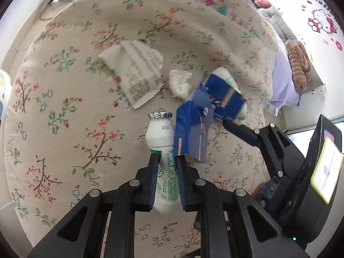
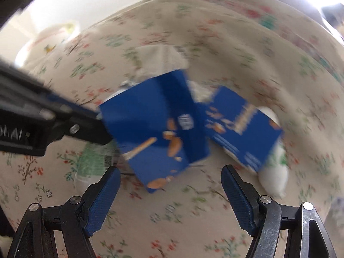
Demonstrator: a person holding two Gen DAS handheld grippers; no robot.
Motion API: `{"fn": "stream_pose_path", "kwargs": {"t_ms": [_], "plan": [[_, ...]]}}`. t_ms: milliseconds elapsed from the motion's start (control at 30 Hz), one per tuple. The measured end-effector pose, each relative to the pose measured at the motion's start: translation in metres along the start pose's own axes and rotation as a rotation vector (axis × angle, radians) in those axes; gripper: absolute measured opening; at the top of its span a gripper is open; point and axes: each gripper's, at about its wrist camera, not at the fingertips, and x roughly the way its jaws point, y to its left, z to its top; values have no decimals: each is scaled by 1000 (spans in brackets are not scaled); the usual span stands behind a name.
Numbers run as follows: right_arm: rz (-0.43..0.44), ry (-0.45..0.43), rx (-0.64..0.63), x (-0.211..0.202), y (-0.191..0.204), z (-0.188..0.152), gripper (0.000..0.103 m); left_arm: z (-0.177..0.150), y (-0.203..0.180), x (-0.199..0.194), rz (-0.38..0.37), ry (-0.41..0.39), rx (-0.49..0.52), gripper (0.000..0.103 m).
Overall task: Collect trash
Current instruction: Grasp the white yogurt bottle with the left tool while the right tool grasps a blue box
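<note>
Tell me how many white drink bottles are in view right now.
2: one bottle clamped in the left gripper, and a second bottle lying mostly hidden behind the blue carton. More may be hidden.

My right wrist view is smeared throughout: the blue carton [image 2: 154, 129] keeps its colour but its print is unreadable, and a second blue carton [image 2: 240, 126] to its right hides most of a white bottle [image 2: 273, 178]. In the left wrist view the blue fingers [image 1: 153, 180] cover the sides of the yogurt bottle [image 1: 163, 137] (label text too small to read). The blue carton [image 1: 193, 129] hides part of a white bottle [image 1: 223, 75] at far right. Print on the torn paper wrapper [image 1: 135, 73] is illegible. The right gripper's [image 1: 238, 132] fingertips sit behind the carton.
</note>
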Motion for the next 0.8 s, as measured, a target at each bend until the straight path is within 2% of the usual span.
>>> {"fn": "stream_pose_path", "kwargs": {"t_ms": [67,133,167,200,233,300,533,700,800], "plan": [[-53,-11,-28,10,9,4,80,0,6,1,-23,12,-15,19],[-64,-16,-12,17,8,9,69,0,8,-1,-24,13,-18,18],[-67,-8,-3,20,5,11,41,-1,8,-2,-27,17,-12,18],[-65,-1,10,20,2,11,23,-2,8,-2,-30,22,-6,19],[-58,-8,37,18,-4,12,23,-4,10,-2,-26,25,-4,19],[-58,-39,66,8,-12,12,9,-6,11,-1,-8,30,12,19],[14,-121,263,-26,-47,11,4,-9,-2,15,86,34,45,18],[104,-156,376,-37,-64,7,3,-8,-8,0,50,-12,44,17],[114,-160,405,-41,-67,4,3,-5,-11,-7,50,-35,46,17]]}}
